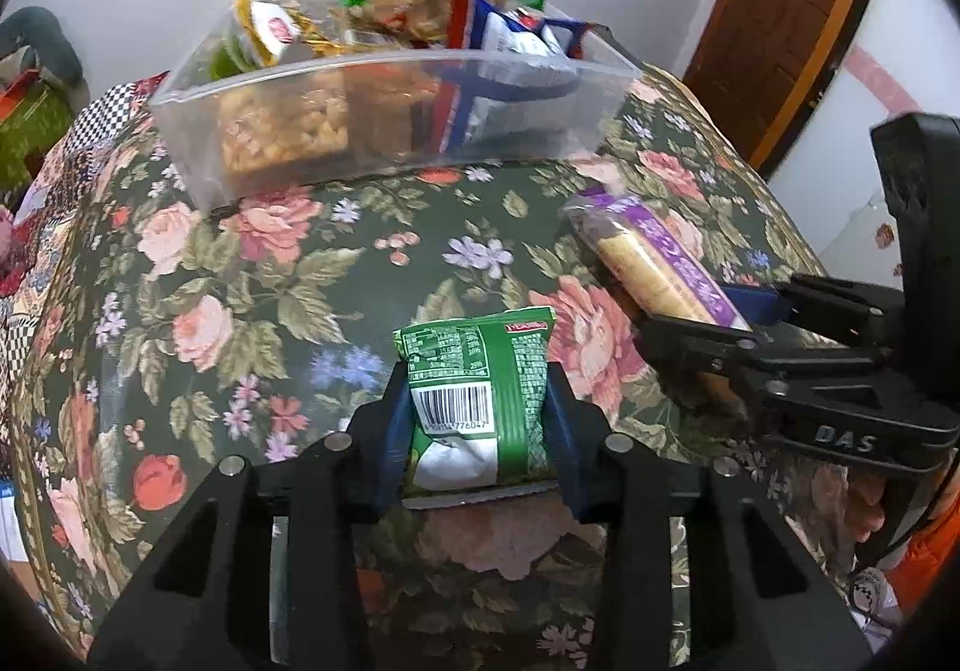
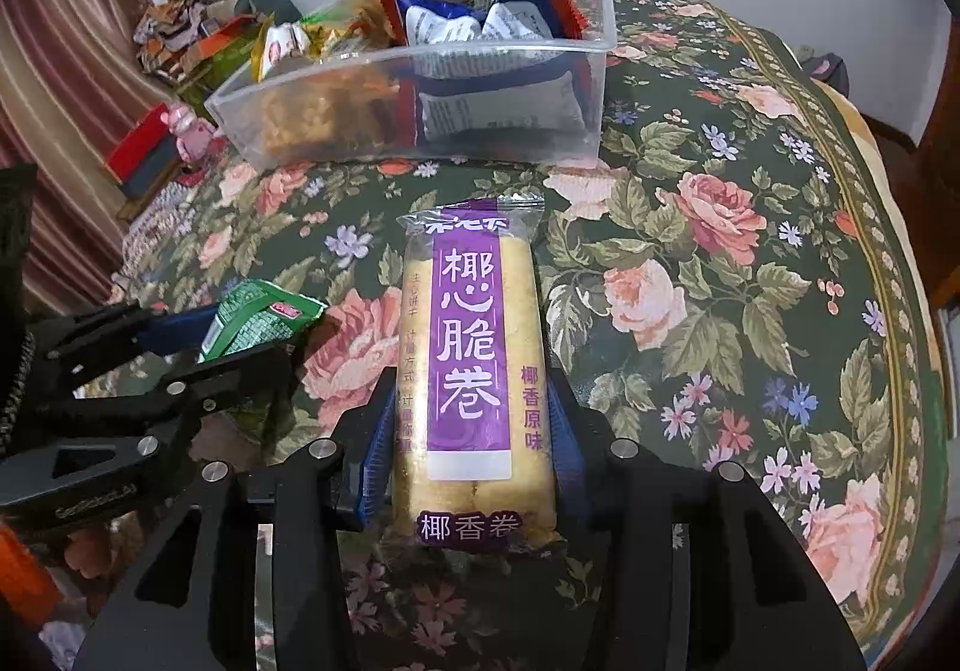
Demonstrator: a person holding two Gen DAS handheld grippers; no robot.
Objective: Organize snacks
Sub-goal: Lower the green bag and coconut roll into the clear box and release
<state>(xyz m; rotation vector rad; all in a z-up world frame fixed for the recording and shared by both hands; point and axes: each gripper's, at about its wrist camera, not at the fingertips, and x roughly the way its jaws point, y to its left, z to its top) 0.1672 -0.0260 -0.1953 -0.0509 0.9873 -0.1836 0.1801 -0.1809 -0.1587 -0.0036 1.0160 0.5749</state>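
Your left gripper (image 1: 477, 413) is clamped on the green packet (image 1: 477, 371); your right gripper (image 2: 474, 449) is clamped on the purple wafer pack (image 2: 471, 365) — long axis pointing straight ahead at the clear bin (image 2: 516, 131), beyond both on the floral cloth (image 2: 750, 227).

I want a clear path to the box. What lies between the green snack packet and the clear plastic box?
Only bare floral tablecloth lies between the green snack packet and the clear plastic box, seen in the left wrist view.
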